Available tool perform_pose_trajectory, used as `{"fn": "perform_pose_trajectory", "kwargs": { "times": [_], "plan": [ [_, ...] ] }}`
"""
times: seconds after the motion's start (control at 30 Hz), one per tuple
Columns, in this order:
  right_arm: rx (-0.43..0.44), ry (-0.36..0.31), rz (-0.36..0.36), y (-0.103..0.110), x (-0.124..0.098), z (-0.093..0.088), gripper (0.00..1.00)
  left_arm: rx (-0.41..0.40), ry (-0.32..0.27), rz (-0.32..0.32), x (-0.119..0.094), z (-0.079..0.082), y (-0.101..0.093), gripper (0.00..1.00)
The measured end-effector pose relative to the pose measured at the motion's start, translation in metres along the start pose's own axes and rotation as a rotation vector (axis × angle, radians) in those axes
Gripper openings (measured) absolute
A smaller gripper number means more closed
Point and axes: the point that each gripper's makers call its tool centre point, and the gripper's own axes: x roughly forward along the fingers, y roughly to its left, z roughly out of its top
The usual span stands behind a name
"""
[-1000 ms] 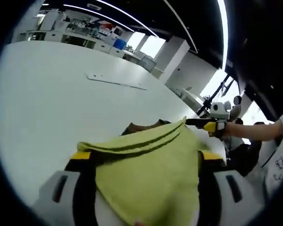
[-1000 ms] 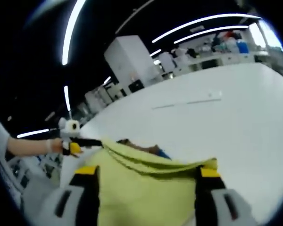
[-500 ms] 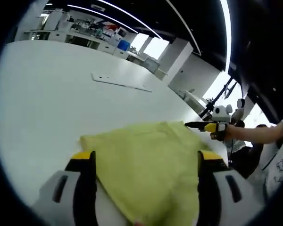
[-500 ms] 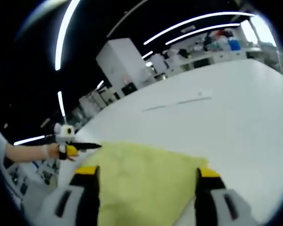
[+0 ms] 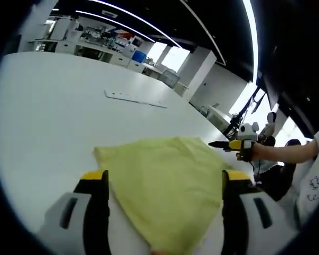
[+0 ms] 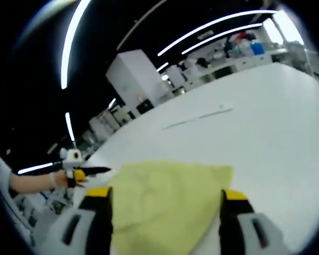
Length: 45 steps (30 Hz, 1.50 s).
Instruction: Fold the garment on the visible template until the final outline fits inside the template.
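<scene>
— Where is the yellow-green cloth garment (image 5: pixel 165 186)?

— It lies spread on the white table (image 5: pixel 42 117), between the jaws of both grippers.

— And the fingers?

— The left gripper (image 5: pixel 162 183) and the right gripper (image 6: pixel 162 199) each have jaws standing wide apart on both sides of the cloth. Whether they pinch it lower down, I cannot tell.
</scene>
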Motion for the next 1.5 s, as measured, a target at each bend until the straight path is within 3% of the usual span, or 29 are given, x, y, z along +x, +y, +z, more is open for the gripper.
{"fn": "perform_pose_trajectory", "kwargs": {
  "times": [0.63,0.9,1.33,1.5],
  "plan": [
    [-0.050,-0.011,0.017,0.033,-0.060,-0.007,0.81,0.028,-0.013,0.022,-0.046,-0.039,-0.042,0.79],
    [-0.041,-0.032,0.028,0.031,-0.067,-0.012,0.79,0.043,0.021,0.058,-0.057,-0.061,-0.045,0.77],
    [-0.062,-0.004,0.011,0.032,-0.078,-0.033,0.77,0.051,0.037,0.063,-0.067,-0.072,-0.050,0.74],
    [-0.036,-0.026,0.003,0.027,-0.081,-0.033,0.75,0.081,0.078,0.086,-0.069,-0.081,-0.041,0.67]
  ]
}}
